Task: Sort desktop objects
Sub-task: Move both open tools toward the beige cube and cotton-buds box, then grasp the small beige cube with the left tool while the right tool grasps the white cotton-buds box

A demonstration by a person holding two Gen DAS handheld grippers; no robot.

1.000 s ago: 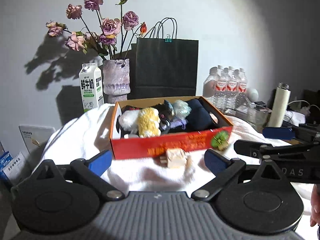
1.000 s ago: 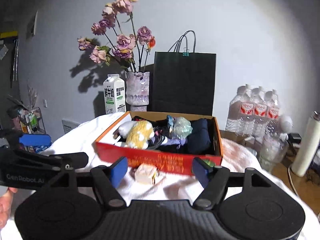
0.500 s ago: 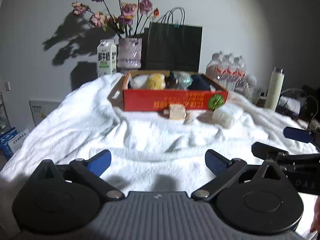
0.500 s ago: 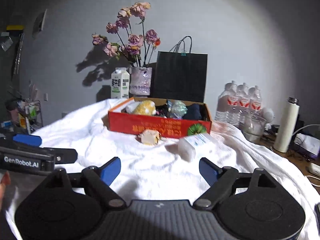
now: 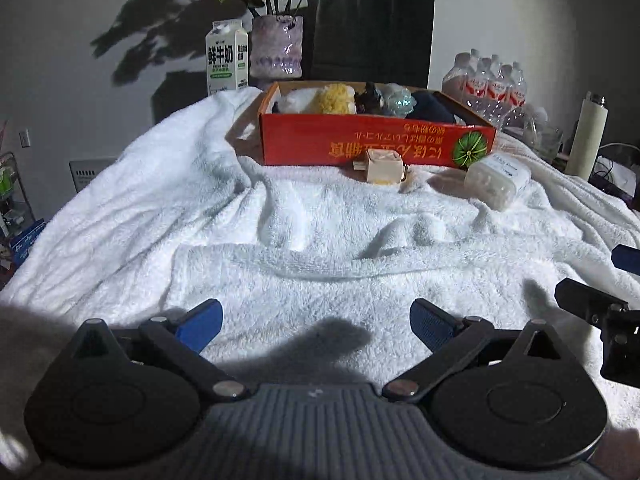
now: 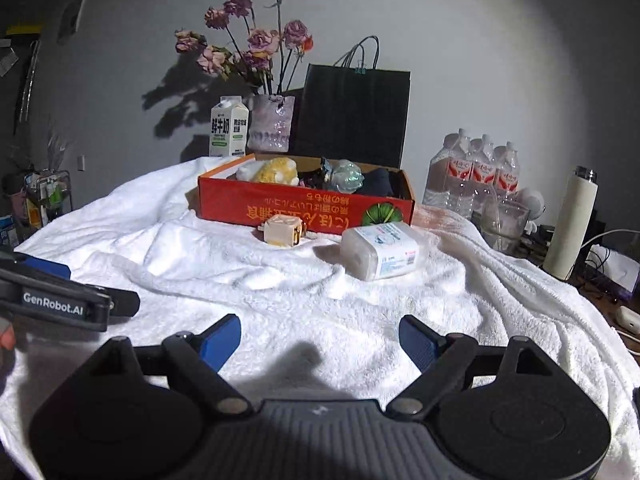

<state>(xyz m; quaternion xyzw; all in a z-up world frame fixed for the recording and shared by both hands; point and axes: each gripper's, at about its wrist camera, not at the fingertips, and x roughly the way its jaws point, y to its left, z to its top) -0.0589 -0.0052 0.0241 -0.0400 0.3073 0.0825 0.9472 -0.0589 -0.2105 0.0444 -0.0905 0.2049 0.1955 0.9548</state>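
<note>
A red cardboard box (image 5: 376,145) (image 6: 304,210) sits at the far side of the white towel (image 5: 280,240) (image 6: 320,300), holding several soft items. A beige plug adapter (image 5: 382,166) (image 6: 282,231) lies just in front of the box. A clear plastic container with a white label (image 5: 498,180) (image 6: 380,251) lies to its right. My left gripper (image 5: 316,320) is open and empty, low over the near towel. My right gripper (image 6: 320,338) is open and empty, also near. Each gripper shows at the edge of the other's view.
Behind the box stand a milk carton (image 5: 226,62) (image 6: 229,128), a vase of dried roses (image 5: 276,46) (image 6: 271,122) and a black paper bag (image 5: 372,30) (image 6: 354,112). Water bottles (image 6: 472,172), a glass (image 6: 502,220) and a white flask (image 6: 570,226) stand at the right.
Both grippers have pulled back from the box toward the near edge of the towel. The box and loose items now look farther away. Both stay open.
</note>
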